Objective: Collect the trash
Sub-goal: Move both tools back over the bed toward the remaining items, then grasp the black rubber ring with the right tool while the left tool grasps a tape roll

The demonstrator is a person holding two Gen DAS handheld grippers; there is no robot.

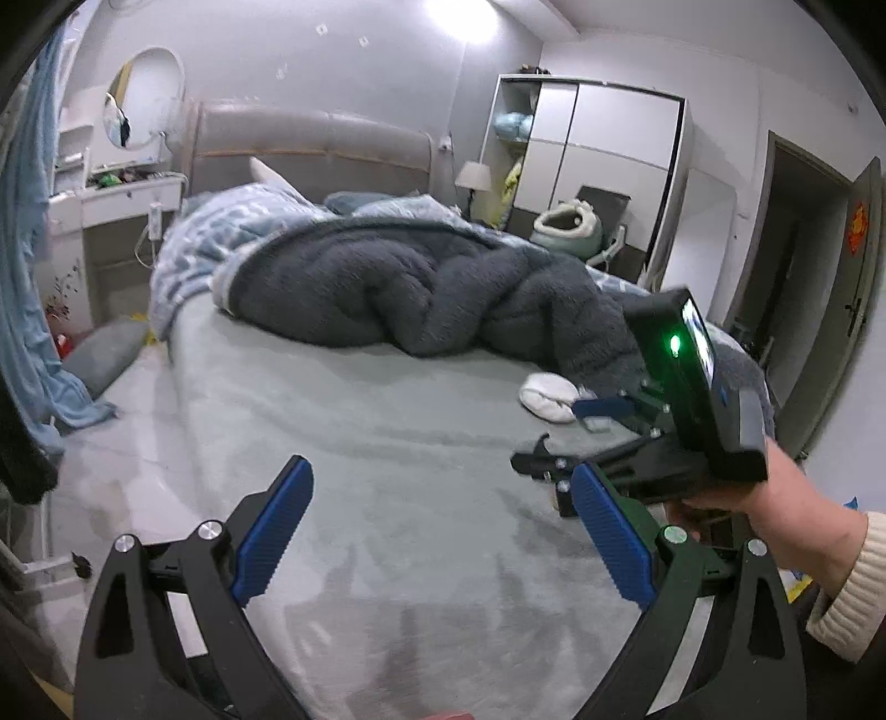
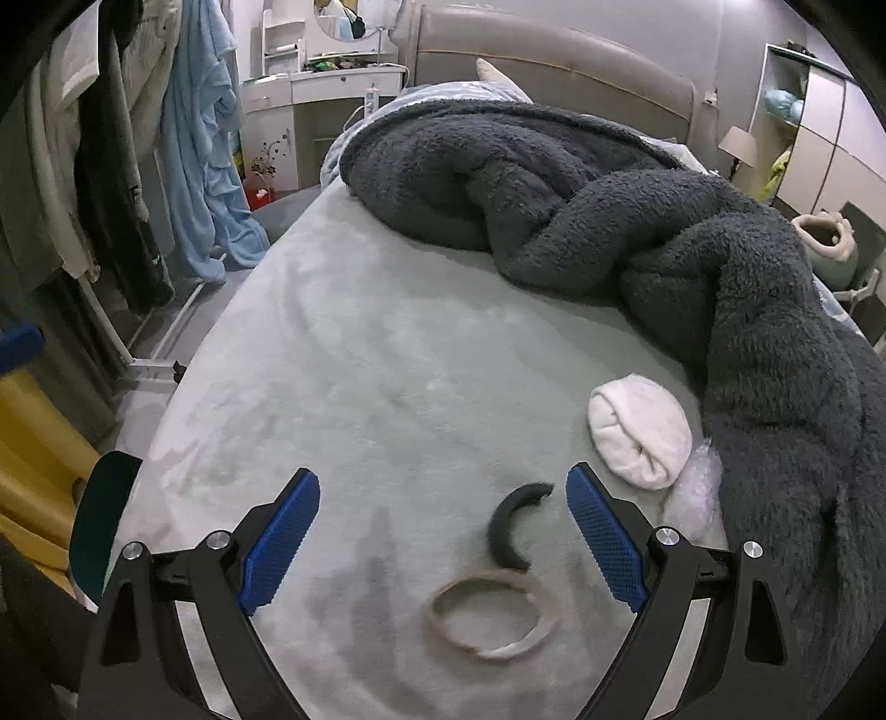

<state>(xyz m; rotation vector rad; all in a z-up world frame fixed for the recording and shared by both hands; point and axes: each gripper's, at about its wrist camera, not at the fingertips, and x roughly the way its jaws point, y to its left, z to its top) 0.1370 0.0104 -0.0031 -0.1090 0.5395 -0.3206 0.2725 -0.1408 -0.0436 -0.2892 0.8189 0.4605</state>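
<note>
Left wrist view: the left gripper (image 1: 443, 531) hangs wide open and empty over the bed (image 1: 332, 421), the right gripper (image 1: 576, 437) ahead to its right near a white bundle (image 1: 545, 396).

Right wrist view: the right gripper (image 2: 443, 540), jaws wide, has 2 scraps between its fingers: a dark curved strip (image 2: 512, 523) and a beige loop (image 2: 490, 617) nearer the camera. Best to centre on 1 piece, press into the soft bed, then close.

The room is evenly lit from a ceiling lamp (image 1: 462, 19) that blows out to pure white glare in the left wrist view. Light is cool and a little dim — shadows on the bed (image 2: 360, 387) stay soft. Both views bulge, with black corners — walls and wardrobe (image 1: 598, 160) curve. Edges look slightly smeared.
</note>
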